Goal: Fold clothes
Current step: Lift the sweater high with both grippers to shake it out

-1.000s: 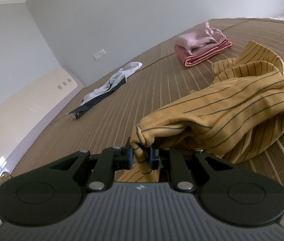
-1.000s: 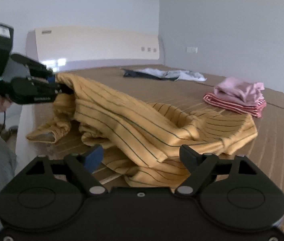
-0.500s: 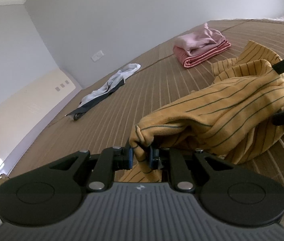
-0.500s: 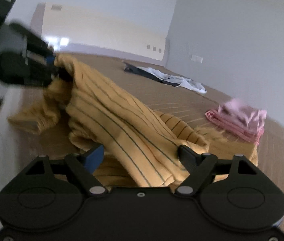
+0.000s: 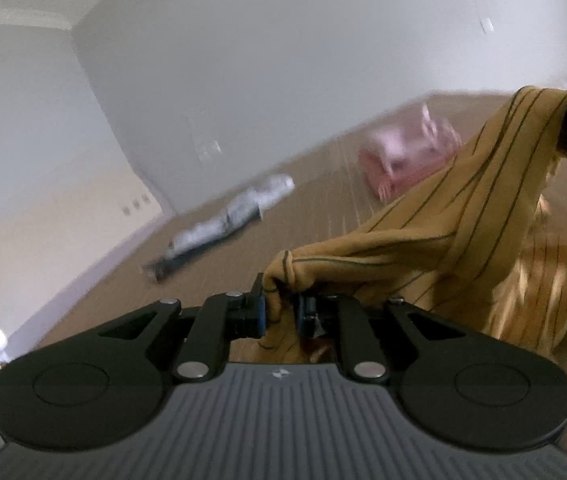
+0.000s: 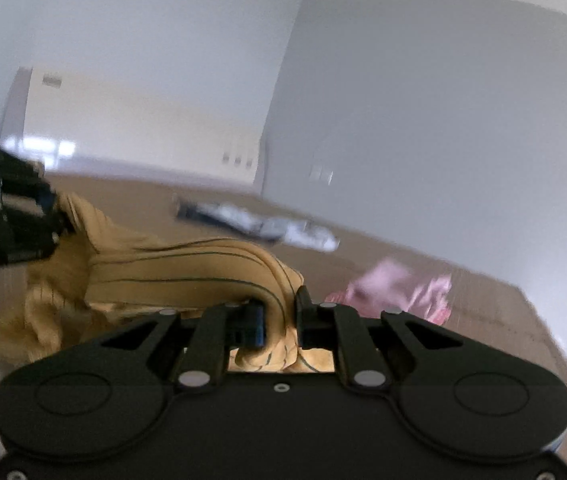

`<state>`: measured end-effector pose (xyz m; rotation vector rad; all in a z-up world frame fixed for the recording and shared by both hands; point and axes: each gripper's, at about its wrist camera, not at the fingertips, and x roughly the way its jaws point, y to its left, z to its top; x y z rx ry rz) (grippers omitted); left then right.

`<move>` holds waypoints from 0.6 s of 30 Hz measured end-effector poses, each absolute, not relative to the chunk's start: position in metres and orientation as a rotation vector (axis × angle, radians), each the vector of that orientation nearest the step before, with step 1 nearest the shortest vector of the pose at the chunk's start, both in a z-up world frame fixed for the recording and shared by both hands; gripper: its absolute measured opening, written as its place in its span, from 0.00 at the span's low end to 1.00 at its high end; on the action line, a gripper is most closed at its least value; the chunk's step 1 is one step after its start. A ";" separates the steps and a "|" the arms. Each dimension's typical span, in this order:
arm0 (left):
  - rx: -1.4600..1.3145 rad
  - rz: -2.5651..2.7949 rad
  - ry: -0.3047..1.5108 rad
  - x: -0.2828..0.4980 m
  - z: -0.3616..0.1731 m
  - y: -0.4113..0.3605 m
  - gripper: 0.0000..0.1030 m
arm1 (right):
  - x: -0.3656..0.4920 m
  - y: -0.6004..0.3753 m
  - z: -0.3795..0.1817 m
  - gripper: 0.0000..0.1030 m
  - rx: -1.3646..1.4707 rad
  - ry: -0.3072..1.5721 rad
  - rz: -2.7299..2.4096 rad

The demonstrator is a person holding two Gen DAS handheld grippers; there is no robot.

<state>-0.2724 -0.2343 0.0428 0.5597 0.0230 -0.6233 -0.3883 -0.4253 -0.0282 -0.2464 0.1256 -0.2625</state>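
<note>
Both grippers pinching yellow shirt (image 5: 463, 216)

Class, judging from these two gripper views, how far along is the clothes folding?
Done: a pink folded pile lies on the mat. In hand: the mustard striped garment, pinched by both the left gripper and right gripper, not yet folded. Left: that garment and the white-and-dark garment, lying unfolded.

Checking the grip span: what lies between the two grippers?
Only the yellow striped shirt, stretched from left gripper to right gripper; left wrist view shows it.
</note>
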 end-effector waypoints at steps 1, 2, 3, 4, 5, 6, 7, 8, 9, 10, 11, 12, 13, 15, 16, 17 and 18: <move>0.554 -0.611 -0.009 -0.278 0.049 -0.234 0.15 | -0.395 -0.426 -0.019 0.14 -0.243 0.099 -0.264; 0.562 -0.614 -0.028 -0.282 0.053 -0.233 0.15 | -0.400 -0.426 -0.012 0.14 -0.246 0.081 -0.265; 0.592 -0.638 -0.038 -0.287 0.056 -0.233 0.16 | -0.404 -0.426 -0.007 0.14 -0.254 0.071 -0.268; 0.615 -0.652 -0.052 -0.292 0.055 -0.232 0.16 | -0.408 -0.425 -0.003 0.14 -0.261 0.064 -0.274; 0.634 -0.665 -0.066 -0.297 0.054 -0.232 0.17 | -0.410 -0.425 -0.003 0.14 -0.264 0.062 -0.278; 0.654 -0.677 -0.081 -0.302 0.052 -0.231 0.17 | -0.413 -0.425 -0.003 0.14 -0.266 0.062 -0.281; 0.696 -0.687 -0.083 -0.306 0.047 -0.232 0.21 | -0.415 -0.425 -0.004 0.14 -0.268 0.062 -0.284; 0.739 -0.693 -0.084 -0.310 0.040 -0.234 0.30 | -0.415 -0.426 -0.006 0.14 -0.264 0.069 -0.283; 0.789 -0.697 -0.091 -0.313 0.033 -0.236 0.34 | -0.414 -0.428 -0.009 0.14 -0.255 0.082 -0.280; 0.848 -0.697 -0.102 -0.317 0.023 -0.239 0.44 | -0.413 -0.430 -0.013 0.14 -0.246 0.094 -0.276; 0.897 -0.699 -0.120 -0.322 0.014 -0.241 0.50 | -0.412 -0.432 -0.016 0.14 -0.237 0.106 -0.273; 0.944 -0.701 -0.138 -0.327 0.006 -0.243 0.51 | -0.411 -0.434 -0.020 0.14 -0.231 0.117 -0.270; 0.991 -0.702 -0.157 -0.332 -0.001 -0.246 0.54 | -0.411 -0.435 -0.023 0.14 -0.229 0.126 -0.269; 1.070 -0.711 -0.195 -0.342 -0.015 -0.251 0.55 | -0.410 -0.436 -0.029 0.14 -0.222 0.140 -0.266; 1.092 -0.722 -0.220 -0.347 -0.019 -0.254 0.55 | -0.410 -0.436 -0.029 0.15 -0.214 0.144 -0.265; 1.097 -0.730 -0.237 -0.350 -0.021 -0.259 0.55 | -0.410 -0.437 -0.030 0.15 -0.205 0.144 -0.263; 1.098 -0.737 -0.253 -0.353 -0.022 -0.264 0.55 | -0.410 -0.439 -0.029 0.15 -0.194 0.142 -0.259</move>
